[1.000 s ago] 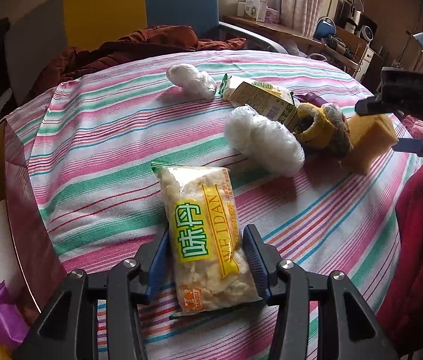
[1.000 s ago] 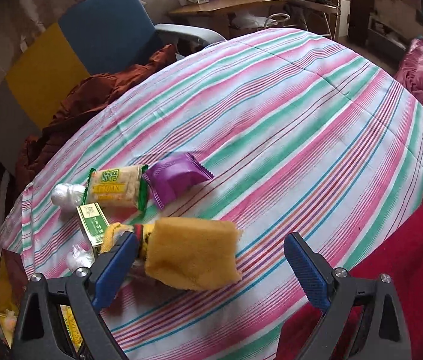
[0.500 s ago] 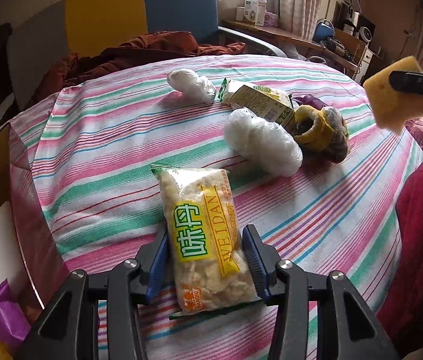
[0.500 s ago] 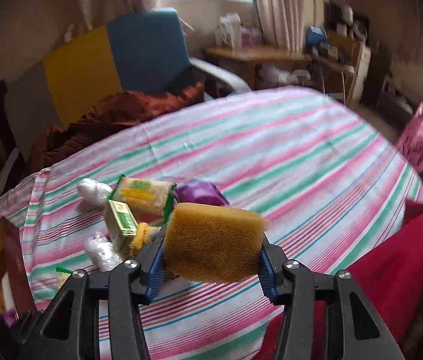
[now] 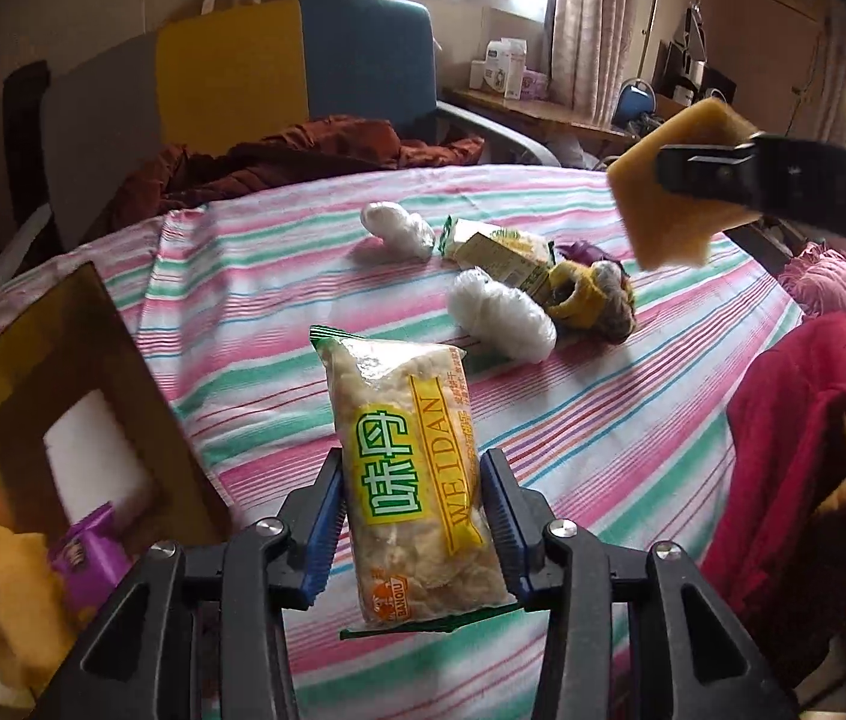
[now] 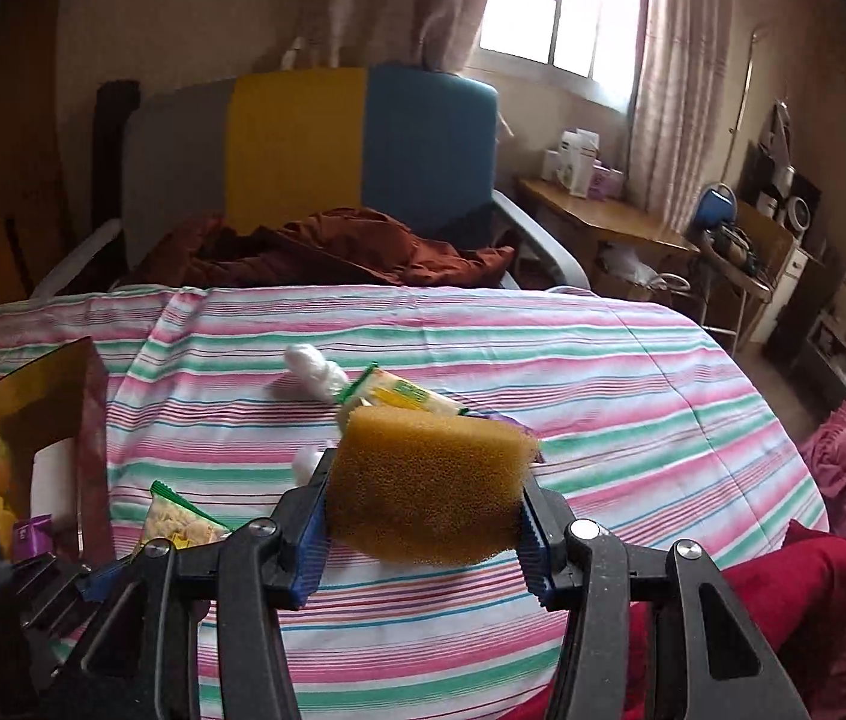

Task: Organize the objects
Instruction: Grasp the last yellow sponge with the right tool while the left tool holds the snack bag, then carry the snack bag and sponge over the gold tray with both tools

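My left gripper [image 5: 411, 534] is shut on a clear snack bag with a yellow label [image 5: 411, 480] and holds it above the striped tablecloth [image 5: 255, 276]. My right gripper [image 6: 423, 516] is shut on a yellow sponge [image 6: 429, 486], held high over the table; the sponge also shows in the left wrist view [image 5: 663, 204]. An open brown box [image 5: 57, 372] stands at the left and holds a purple packet [image 5: 87, 558], a sponge and other items. The snack bag's tip shows in the right wrist view [image 6: 183, 522].
On the table lie two white wrapped bundles [image 5: 501, 318], a green and yellow carton [image 5: 501, 252], a purple packet and a yellow and brown toy [image 5: 591, 300]. A chair with rust-coloured cloth [image 5: 303, 150] stands behind. Red fabric [image 5: 807, 450] lies at the right edge.
My right gripper shut on the sponge and lifted it off the table. My left gripper raised the snack bag off the cloth, and the box came more into view.
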